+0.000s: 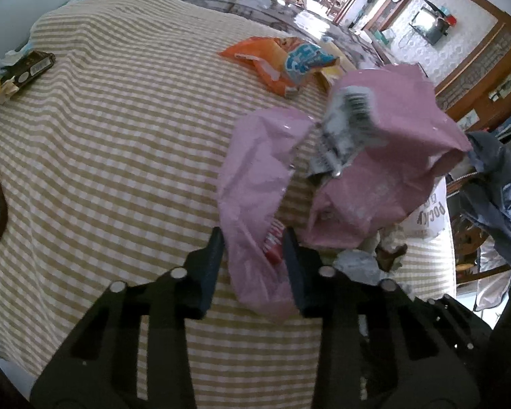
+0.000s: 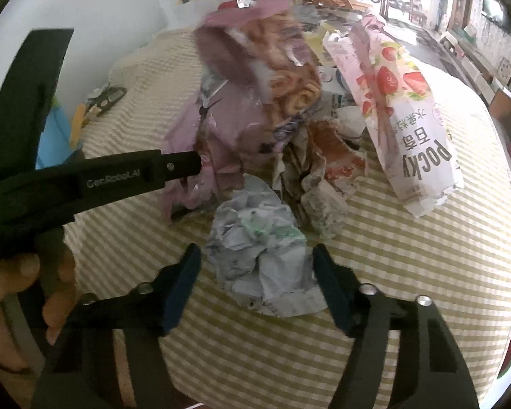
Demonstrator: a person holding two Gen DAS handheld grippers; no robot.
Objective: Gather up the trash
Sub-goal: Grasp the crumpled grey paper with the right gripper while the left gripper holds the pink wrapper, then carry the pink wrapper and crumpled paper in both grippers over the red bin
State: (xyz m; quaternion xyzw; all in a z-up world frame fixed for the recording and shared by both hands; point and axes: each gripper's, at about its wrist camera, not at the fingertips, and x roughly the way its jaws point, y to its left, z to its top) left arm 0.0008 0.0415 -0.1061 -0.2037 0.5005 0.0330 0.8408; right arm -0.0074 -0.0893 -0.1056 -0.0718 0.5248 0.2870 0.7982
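Both grippers were matte black plastic with slotted cut-outs and round silver screws at the finger joints. The left gripper [image 1: 253, 255] and right gripper [image 2: 257, 269] carried dark blue pads on their fingers. "GenRobot.AI" was printed in grey along one finger. A bare-skinned hand [image 2: 13, 303] showed.

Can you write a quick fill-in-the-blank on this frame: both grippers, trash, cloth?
1. The left gripper is closed on a ____ plastic bag.
2. The right gripper, jaws open, straddles a ____ paper wad.
3. The strawberry wrapper is printed ____.
4. The tablecloth has a ____ pattern.

Answers: pink; crumpled; Pocky; checked
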